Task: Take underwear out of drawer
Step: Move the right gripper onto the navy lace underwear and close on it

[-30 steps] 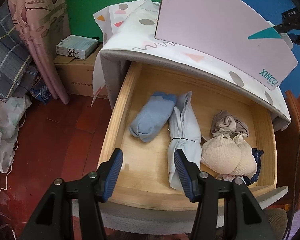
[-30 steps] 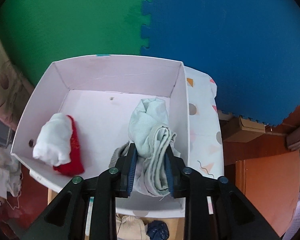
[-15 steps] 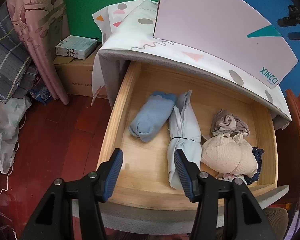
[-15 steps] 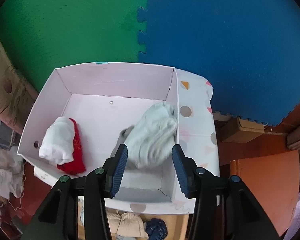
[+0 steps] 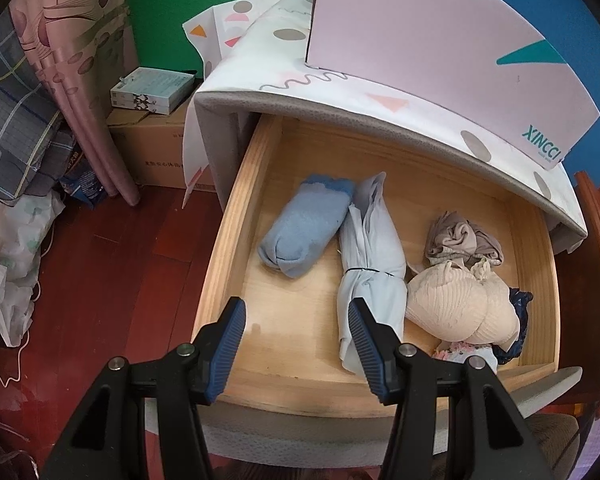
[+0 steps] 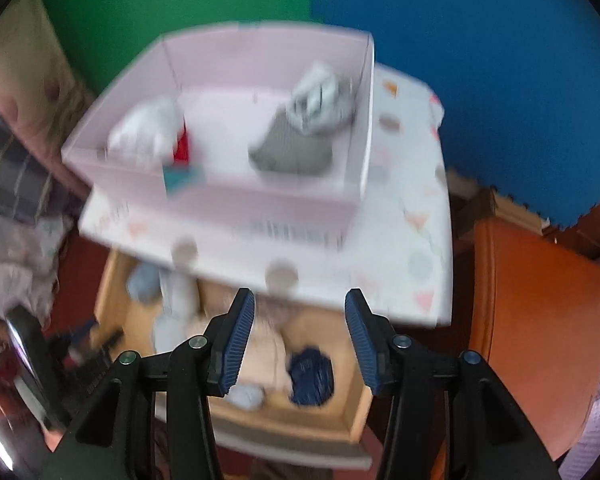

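Claws: left [image 5: 296,322] and right [image 6: 300,322] both spread, empty. Underwear: pieces remain in drawer [image 5: 235,224]; others in box [image 6: 356,184]. Risk we note: grabbing two tangled garments together.

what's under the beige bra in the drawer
Dark navy lace pokes out from beneath the bra at its right, and a bit of pale floral fabric shows at its front edge. How far either runs underneath is covered.
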Demonstrator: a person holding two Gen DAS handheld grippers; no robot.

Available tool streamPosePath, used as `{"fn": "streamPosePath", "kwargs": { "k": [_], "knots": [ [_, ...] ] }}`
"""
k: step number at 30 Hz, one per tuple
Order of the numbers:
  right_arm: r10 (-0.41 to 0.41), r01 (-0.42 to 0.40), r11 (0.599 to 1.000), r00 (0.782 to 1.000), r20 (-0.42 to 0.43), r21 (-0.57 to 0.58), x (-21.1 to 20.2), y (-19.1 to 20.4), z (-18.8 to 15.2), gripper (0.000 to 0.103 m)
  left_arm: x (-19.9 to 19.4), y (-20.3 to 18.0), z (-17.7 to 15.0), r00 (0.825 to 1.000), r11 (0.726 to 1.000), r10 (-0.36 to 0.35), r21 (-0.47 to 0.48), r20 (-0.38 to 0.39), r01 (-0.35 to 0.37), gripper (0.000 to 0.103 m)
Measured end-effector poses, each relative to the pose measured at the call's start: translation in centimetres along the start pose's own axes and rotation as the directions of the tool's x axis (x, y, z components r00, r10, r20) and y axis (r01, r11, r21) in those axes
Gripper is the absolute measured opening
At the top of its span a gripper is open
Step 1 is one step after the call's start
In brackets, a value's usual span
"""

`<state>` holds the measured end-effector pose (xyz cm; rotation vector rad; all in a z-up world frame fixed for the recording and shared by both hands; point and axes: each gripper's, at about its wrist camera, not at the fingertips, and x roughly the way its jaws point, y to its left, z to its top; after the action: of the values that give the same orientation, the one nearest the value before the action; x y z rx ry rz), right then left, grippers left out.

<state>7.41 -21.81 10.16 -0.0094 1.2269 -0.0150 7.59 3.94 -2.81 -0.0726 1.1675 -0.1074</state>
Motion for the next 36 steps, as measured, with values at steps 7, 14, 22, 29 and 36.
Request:
{"fn": "streamPosePath", "kwargs": {
  "k": [7,14,22,29,36],
  "knots": [
    [-0.002,0.005,1.000,0.983,-0.185,0.012,7.1,-1.5,-6.1,0.045,0.4,0.1,-0.1,1.000,1.000,-0.007,0.002,-0.024,0.007,0.055],
    [0.021,-0.011,0.999,0.952,-0.306,0.033,13.1,-2.0,-9.1,0.045,1.0,-0.1,-0.1,0.998,1.000,-0.017,0.019,-0.055,0.018,0.055],
    [0.020,-0.009,0.999,0.930,-0.367,0.033,17.4,-1.9,-9.8,0.045,1.5,-0.3,-0.1,0.996,0.999,-0.032,0.029,-0.087,0.035,0.055],
    [-0.002,0.002,1.000,0.921,-0.390,-0.001,19.4,-1.4,-9.3,0.049,1.8,-0.4,-0.1,0.994,0.999,-0.034,0.033,-0.103,0.037,0.055],
    [-0.072,0.045,0.996,0.924,-0.375,-0.079,21.0,-0.8,-7.6,0.056,1.9,-0.3,-0.1,0.992,0.999,-0.040,0.016,-0.116,0.042,0.055]
  ]
}}
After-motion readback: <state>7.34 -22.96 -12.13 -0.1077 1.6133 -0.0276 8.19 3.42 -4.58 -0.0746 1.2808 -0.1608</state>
